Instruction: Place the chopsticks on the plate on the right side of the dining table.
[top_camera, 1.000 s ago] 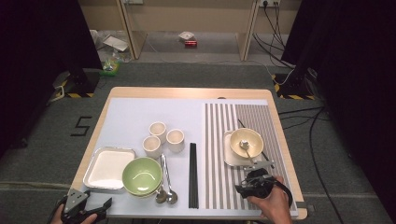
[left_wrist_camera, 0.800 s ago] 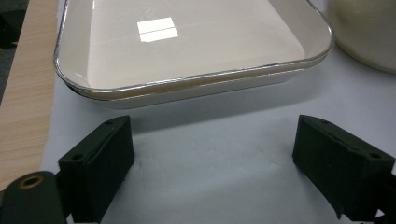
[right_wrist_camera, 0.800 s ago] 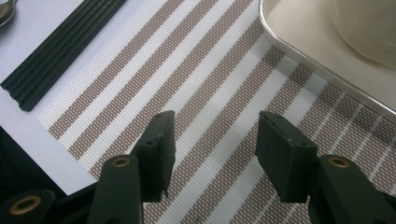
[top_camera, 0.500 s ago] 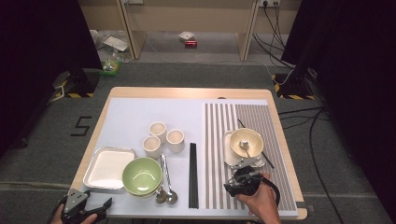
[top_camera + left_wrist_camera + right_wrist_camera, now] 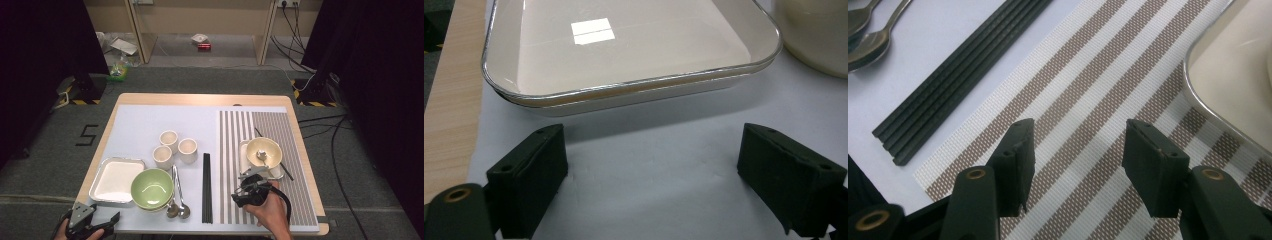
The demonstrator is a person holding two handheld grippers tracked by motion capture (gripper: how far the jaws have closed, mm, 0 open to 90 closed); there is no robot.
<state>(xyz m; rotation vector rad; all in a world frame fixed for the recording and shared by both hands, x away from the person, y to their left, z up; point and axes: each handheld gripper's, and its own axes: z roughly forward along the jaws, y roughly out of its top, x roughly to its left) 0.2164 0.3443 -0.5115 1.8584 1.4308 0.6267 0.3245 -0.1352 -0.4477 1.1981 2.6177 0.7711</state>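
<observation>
Right gripper (image 5: 248,186) empty, jaws parted over striped mat (image 5: 1088,100), near chopsticks (image 5: 206,187), untouched. Left gripper (image 5: 102,224) released beside tray (image 5: 624,60). Table setting barely begun.

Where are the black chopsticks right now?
In the high view the black chopsticks lie lengthwise on the white mat, between the spoons on their left and the striped placemat on their right, just left of the right gripper.

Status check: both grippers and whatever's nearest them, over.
Right gripper open, empty, over striped mat, black chopsticks beside it. Left gripper open, facing white tray. Nothing between.
</observation>
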